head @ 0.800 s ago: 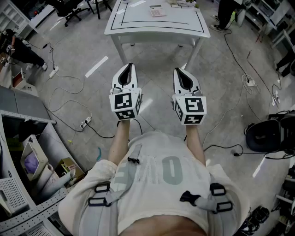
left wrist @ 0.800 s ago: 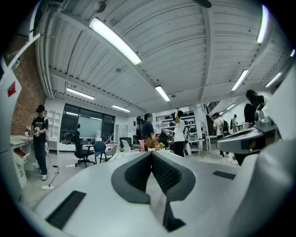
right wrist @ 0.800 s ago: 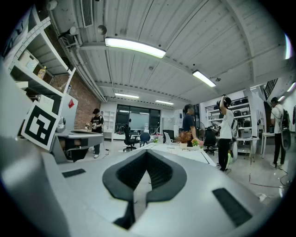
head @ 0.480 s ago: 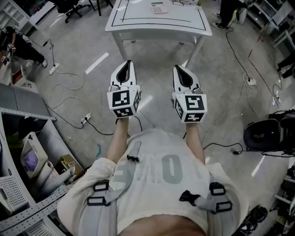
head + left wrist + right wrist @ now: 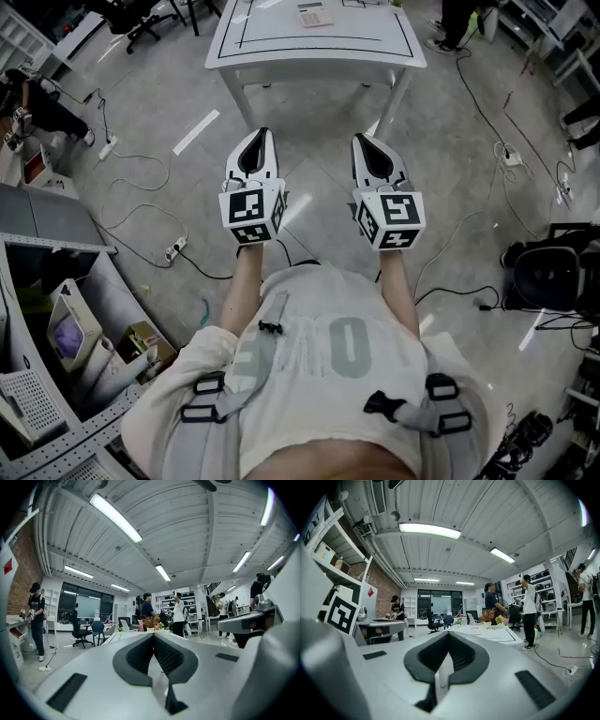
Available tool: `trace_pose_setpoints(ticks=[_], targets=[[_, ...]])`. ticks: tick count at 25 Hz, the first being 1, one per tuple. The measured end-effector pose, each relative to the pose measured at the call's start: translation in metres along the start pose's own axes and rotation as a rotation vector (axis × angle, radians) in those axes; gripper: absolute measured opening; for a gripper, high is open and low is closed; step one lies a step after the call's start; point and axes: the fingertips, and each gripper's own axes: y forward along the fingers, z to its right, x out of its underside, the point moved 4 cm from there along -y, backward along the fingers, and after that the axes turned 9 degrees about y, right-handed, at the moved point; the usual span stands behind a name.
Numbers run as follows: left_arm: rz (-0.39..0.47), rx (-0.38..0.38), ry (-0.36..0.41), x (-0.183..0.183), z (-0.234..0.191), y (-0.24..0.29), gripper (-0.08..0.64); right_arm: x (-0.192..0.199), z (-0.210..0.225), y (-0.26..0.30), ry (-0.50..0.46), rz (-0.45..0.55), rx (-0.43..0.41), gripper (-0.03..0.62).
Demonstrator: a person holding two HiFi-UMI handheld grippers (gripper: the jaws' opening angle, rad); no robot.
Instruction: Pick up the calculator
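The calculator (image 5: 314, 13) lies on the white table (image 5: 314, 52) at the top of the head view, well ahead of both grippers. My left gripper (image 5: 256, 138) and right gripper (image 5: 367, 142) are held side by side at waist height over the floor, pointing level toward the table. Both are shut with nothing between the pads. In the left gripper view the jaws (image 5: 153, 634) meet tip to tip. The right gripper view shows its jaws (image 5: 448, 633) closed too, with the table (image 5: 487, 632) beyond.
Cables and a power strip (image 5: 173, 249) trail over the grey floor to the left. Shelving and boxes (image 5: 66, 328) stand at the lower left, a black office chair (image 5: 551, 274) at the right. People (image 5: 528, 609) stand beside the table farther back.
The view has shifted a little closer to the table; both grippers keep the same shut pose side by side.
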Motion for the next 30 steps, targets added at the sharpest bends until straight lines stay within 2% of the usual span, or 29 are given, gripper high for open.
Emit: trace_pose_setpoints(ticks=[4, 11, 17, 21, 27, 30], targets=[[-0.011, 0.010, -0.008, 0.009, 0.003, -0.001, 0.020, 0.009, 0.003, -0.001, -0.017, -0.018, -0.012, 0.006], [0.034, 0.003, -0.035, -0.004, -0.002, 0.027, 0.020, -0.004, 0.012, 0.013, -0.049, -0.003, -0.020, 0.006], [0.127, 0.043, 0.013, -0.034, -0.001, 0.078, 0.020, -0.040, 0.027, 0.043, -0.104, 0.082, -0.024, 0.006], [0.156, 0.048, -0.001, -0.037, -0.012, 0.121, 0.020, -0.053, 0.046, 0.072, -0.133, 0.104, 0.004, 0.006], [0.140, 0.022, -0.038, -0.026, -0.044, 0.173, 0.020, -0.053, 0.067, 0.125, -0.108, 0.052, 0.040, 0.006], [0.130, 0.019, -0.044, -0.019, -0.059, 0.203, 0.020, -0.046, 0.076, 0.159, -0.078, 0.028, 0.025, 0.006]])
